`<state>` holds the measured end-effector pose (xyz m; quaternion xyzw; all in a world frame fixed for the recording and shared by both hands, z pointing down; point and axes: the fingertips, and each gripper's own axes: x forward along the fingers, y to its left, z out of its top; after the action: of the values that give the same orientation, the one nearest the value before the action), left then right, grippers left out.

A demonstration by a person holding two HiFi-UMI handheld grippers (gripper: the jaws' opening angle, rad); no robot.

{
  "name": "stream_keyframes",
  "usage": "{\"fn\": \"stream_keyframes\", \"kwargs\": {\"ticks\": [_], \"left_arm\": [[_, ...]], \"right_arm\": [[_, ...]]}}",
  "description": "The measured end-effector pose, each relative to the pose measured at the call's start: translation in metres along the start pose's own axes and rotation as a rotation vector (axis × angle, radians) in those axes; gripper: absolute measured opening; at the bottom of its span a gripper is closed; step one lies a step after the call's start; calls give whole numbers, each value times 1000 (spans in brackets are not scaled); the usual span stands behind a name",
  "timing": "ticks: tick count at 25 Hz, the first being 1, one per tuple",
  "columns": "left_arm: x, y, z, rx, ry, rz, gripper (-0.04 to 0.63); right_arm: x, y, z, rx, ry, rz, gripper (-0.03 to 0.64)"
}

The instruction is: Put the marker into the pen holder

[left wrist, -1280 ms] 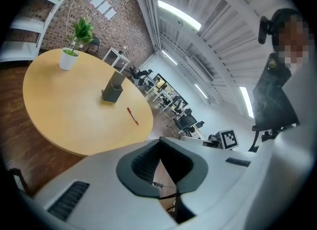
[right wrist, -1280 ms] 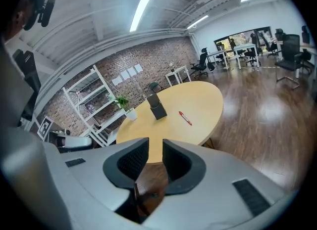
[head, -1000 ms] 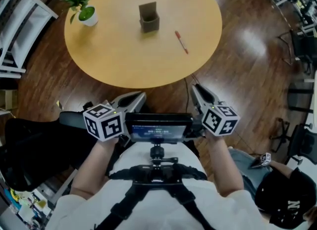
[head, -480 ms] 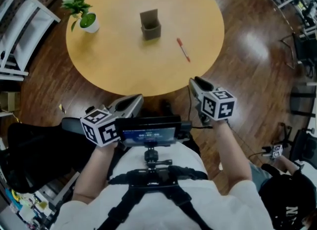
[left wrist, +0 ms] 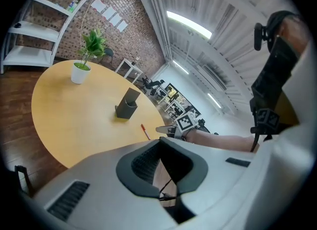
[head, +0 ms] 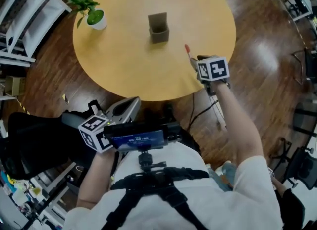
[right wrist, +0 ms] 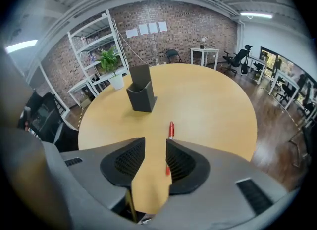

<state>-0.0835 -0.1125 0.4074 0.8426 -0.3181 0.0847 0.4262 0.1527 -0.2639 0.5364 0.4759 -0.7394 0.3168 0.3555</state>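
A red marker (head: 187, 50) lies flat on the round wooden table (head: 124, 66), right of the dark grey pen holder (head: 158, 27), which stands upright near the middle. My right gripper (head: 194, 63) reaches over the table's near right edge, just short of the marker. In the right gripper view its jaws (right wrist: 154, 159) are open and have just been opening. The marker (right wrist: 171, 130) lies close ahead, its near end hidden behind the right pad and untouched, with the pen holder (right wrist: 140, 95) farther on. My left gripper (head: 130, 104) stays off the table by my chest, its jaws (left wrist: 159, 142) shut on nothing.
A small potted plant (head: 94, 16) stands at the table's far left. White shelving (head: 20, 21) lines the left side. A black chair (head: 29, 140) sits at my left and office chairs (head: 307, 56) stand at the right. A screen (head: 136, 137) hangs on my chest.
My right gripper has swung from beside my chest out and down over the table edge to the marker, rolling as it went. The left gripper has barely shifted.
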Motion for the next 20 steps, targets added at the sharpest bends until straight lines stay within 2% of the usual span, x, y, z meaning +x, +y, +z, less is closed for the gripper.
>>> {"fn": "stream_keyframes", "kwargs": {"ticks": [9, 20], "left_arm": [[10, 10, -4, -36, -33, 58, -5], [7, 10, -9, -68, -32, 100, -5]], "right_arm": [[75, -43, 30, 26, 148, 17, 141], [110, -45, 41, -83, 295, -10, 134]]}}
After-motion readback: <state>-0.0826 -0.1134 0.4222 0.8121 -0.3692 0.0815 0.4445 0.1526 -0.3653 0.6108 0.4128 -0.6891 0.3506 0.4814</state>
